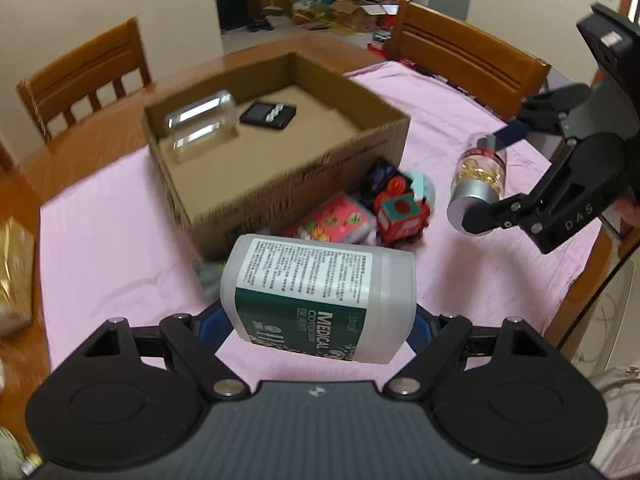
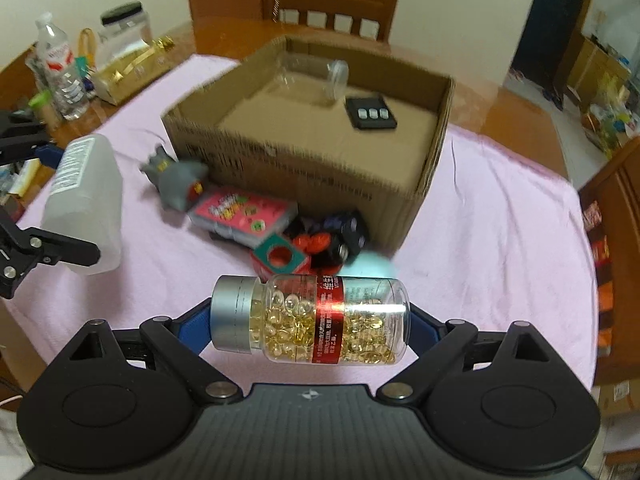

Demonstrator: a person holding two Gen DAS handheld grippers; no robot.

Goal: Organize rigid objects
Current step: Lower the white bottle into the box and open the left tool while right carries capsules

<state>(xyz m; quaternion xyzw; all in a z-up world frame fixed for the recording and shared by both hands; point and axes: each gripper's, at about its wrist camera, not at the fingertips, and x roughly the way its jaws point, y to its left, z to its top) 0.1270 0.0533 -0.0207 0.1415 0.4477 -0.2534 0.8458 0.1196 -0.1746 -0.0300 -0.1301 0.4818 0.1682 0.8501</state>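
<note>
left hand-held gripper [image 1: 320,320]: blue pads clamped on both ends of the white cotton-swab bottle [image 1: 320,296], bottle lies sideways across the jaws, lifted clear of the surface, on the near side of the cardboard box [image 1: 288,184]
right hand-held gripper [image 2: 308,320]: jaws set wide, pads pressing the two ends of the capsule bottle [image 2: 312,318], silver cap to the left, bottle sideways and off the surface, on the near side of the box
cardboard box: open top, sits on the pink cloth [image 1: 112,248] mid-surface, landmark for the rest
clear jar [image 2: 314,76]: inside the box, lying on its side near the far wall
black remote [image 2: 370,113]: inside the box, flat on the floor, just beside the jar
pink case [image 2: 244,214]: on the cloth against the box's near wall
toy train [image 1: 402,216]: red and green, on the cloth at the box's near corner, touching the pink case
dark toy cars [image 2: 340,232]: piled with the train right at the box's near wall, blurred
grey figure [image 2: 176,178]: on the cloth just beside the box's near wall, at the left in the right wrist view
water bottle [image 2: 60,68]: on bare wood well left of the box, upright
gold gift box [image 2: 128,68]: left of the box, beside the water bottle
wooden chair [image 2: 336,0]: behind the box, at the surface's far edge
</note>
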